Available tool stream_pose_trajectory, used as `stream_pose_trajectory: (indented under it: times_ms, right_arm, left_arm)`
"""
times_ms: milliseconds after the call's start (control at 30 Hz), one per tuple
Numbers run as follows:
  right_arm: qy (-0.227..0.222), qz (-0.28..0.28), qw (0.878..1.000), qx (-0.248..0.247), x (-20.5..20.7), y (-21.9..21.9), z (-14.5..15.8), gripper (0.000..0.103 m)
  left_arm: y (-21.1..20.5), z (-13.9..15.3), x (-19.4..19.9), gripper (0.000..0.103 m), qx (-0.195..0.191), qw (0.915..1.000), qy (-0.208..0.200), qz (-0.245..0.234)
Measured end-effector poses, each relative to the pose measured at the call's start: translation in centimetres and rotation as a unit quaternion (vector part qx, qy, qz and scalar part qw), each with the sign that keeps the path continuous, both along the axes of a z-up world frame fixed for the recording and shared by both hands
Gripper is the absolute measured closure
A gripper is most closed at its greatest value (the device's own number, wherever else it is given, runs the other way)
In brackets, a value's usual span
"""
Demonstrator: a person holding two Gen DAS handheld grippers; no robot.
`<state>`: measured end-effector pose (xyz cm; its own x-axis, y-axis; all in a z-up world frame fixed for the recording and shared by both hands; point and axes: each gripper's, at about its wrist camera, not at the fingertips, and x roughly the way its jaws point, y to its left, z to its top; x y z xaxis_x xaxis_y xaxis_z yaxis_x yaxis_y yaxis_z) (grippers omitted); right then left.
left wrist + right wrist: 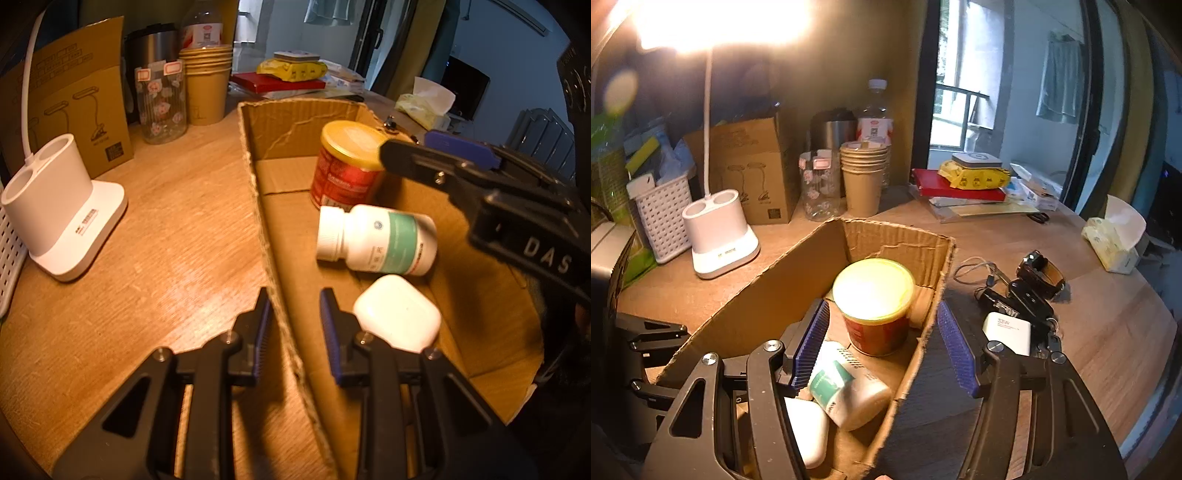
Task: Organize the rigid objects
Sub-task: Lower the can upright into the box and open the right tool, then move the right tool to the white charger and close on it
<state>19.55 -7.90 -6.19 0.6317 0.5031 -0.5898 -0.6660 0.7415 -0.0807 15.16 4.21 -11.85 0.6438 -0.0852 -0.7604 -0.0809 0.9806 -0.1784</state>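
I see the red can (875,310), the white bottle (849,387) and the white case (399,317) in the box (798,280) already, my left hand-held gripper (295,325) pinches its wall, my right hand-held gripper (882,347) is empty, and I think the charger (1008,330) on the counter (1108,332) is left.

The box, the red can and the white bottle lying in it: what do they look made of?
Box: raw brown corrugated cardboard, matte; fluted, torn edges show.
Red can: probably metal or card under a printed label, with a glossy yellow lid, likely plastic.
White bottle: smooth, slightly shiny plastic by its look, ribbed cap, green paper-like label.
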Motion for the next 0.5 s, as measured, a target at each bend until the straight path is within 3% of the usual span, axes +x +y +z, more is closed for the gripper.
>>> stream_pose_trajectory:
  times_ms: [500]
  right_arm:
    - [0.015, -0.074, 0.996, 0.051, 2.1, -5.3, 0.4, 0.039]
  left_arm:
    - [0.1, -0.1, 0.1, 0.075, 0.0, 1.0, 0.0, 0.0]
